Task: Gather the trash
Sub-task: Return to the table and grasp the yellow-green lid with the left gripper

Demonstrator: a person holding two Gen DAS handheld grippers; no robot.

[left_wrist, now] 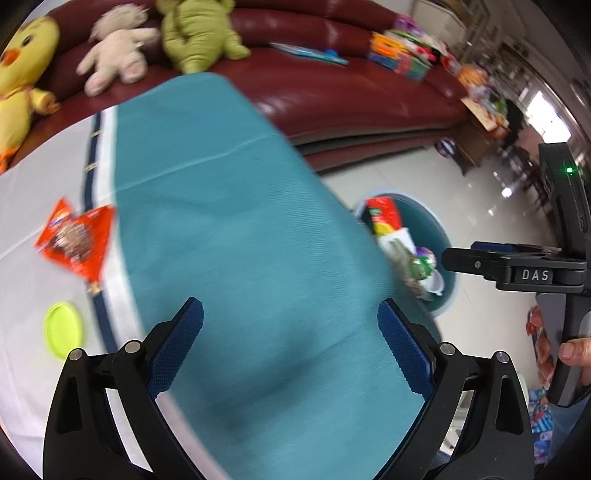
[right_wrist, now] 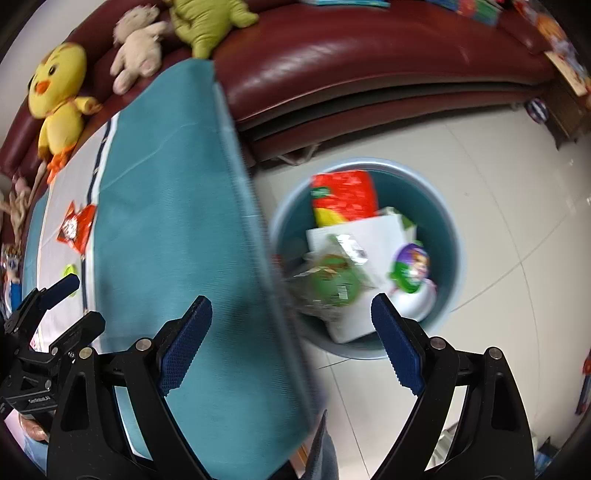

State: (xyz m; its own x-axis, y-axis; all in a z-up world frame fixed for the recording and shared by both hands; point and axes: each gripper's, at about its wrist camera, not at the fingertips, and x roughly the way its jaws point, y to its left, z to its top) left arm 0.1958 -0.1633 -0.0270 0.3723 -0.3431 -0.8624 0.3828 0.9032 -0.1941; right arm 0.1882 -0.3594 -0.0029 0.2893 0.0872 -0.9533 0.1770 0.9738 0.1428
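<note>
- Your left gripper (left_wrist: 290,321) had its jaws wide apart, with nothing between the blue pads (left_wrist: 177,347); only the teal cloth (left_wrist: 229,206) lay below them.
- Your right gripper (right_wrist: 291,317) was spread wide too and held nothing; its left finger hung over the cloth's right edge and its right finger over the bin (right_wrist: 448,236).
- The bin stood on the tiled floor (right_wrist: 498,177) just off the table's right edge, in front of the red sofa (right_wrist: 369,55).
- Inside the bin lay a red and yellow packet (right_wrist: 343,199), a white box (right_wrist: 373,229), a green wrapper (right_wrist: 332,280) and a purple and green cup (right_wrist: 412,267).
- A red wrapper (left_wrist: 79,240) was on the white tablecloth (left_wrist: 22,221) at the table's left side, touching the dark blue stripe (left_wrist: 88,177) that borders the teal cloth.
- A lime lid (left_wrist: 63,329) sat on the white cloth nearer you than the wrapper, a short way apart from it.
- From the left camera you could see the right gripper's black body and its hand (left_wrist: 574,354) at the right edge, level with the bin.
- On the sofa behind the table's far edge sat a yellow chick (right_wrist: 61,96), a cream plush (right_wrist: 138,44) and a green plush (right_wrist: 207,22).
- Both views were blurred, so print on the wrappers could not be read.
</note>
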